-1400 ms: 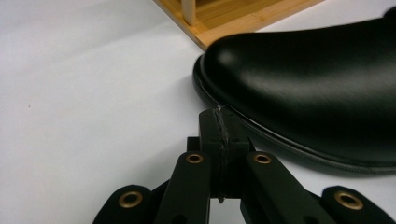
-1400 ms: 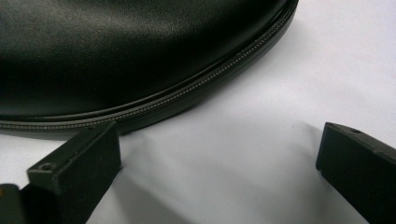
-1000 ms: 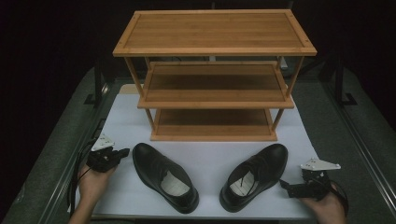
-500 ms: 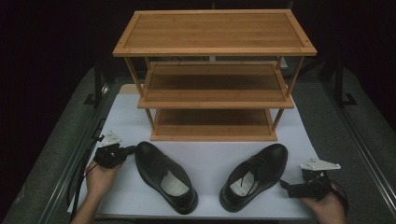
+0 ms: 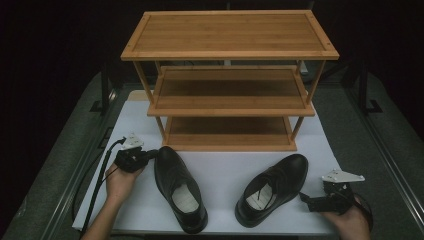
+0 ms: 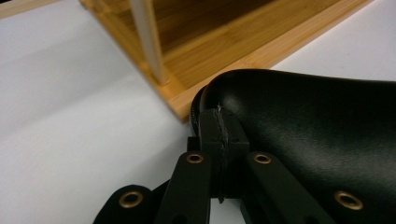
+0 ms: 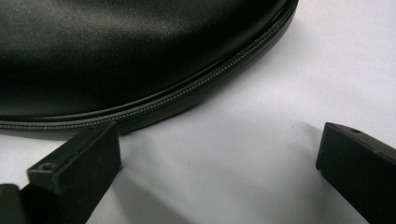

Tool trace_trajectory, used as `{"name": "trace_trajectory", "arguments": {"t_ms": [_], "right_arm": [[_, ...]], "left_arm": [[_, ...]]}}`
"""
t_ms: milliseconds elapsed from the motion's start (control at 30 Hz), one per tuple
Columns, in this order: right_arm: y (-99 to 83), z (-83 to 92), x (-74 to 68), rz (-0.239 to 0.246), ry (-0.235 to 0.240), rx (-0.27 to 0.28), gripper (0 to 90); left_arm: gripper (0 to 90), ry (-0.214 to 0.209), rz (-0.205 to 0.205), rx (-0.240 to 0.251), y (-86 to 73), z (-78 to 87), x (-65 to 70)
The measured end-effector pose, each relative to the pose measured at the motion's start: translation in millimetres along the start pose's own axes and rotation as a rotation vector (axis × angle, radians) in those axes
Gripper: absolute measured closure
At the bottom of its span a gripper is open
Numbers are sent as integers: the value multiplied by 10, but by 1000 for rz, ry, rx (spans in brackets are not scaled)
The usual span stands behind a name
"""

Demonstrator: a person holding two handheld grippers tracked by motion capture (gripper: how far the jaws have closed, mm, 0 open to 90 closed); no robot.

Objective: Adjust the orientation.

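Two black leather shoes lie on the white mat. The left shoe points its toe at the wooden rack. My left gripper is shut with nothing between its jaws, and its tips touch the side of that toe. In the left gripper view the closed jaws rest against the glossy toe, with the rack's bottom shelf just beyond. The right shoe lies angled to the right. My right gripper stands open beside its outer edge. Its two pads sit apart on the mat near the sole.
The three-tier bamboo rack stands at the back of the mat, all shelves bare. Grey table surface runs along both sides. A black cable trails from the left gripper toward the front left.
My left gripper has moved right and away from me, up to the left shoe's toe. The toe has swung slightly right. The right gripper has stayed put.
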State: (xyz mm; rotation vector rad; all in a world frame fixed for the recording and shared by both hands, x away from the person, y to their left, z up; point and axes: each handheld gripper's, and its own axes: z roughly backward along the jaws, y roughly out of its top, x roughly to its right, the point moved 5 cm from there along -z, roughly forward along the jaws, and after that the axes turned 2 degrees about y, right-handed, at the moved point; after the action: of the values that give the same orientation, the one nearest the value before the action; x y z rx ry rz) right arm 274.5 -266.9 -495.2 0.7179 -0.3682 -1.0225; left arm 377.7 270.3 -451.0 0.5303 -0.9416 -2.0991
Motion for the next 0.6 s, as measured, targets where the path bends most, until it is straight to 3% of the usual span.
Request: {"name": "trace_trajectory", "arguments": {"t_ms": [600], "right_arm": [[0, -1, 1, 0, 1, 1, 0]], "left_arm": [[900, -53, -59, 8, 338, -337, 272]]}}
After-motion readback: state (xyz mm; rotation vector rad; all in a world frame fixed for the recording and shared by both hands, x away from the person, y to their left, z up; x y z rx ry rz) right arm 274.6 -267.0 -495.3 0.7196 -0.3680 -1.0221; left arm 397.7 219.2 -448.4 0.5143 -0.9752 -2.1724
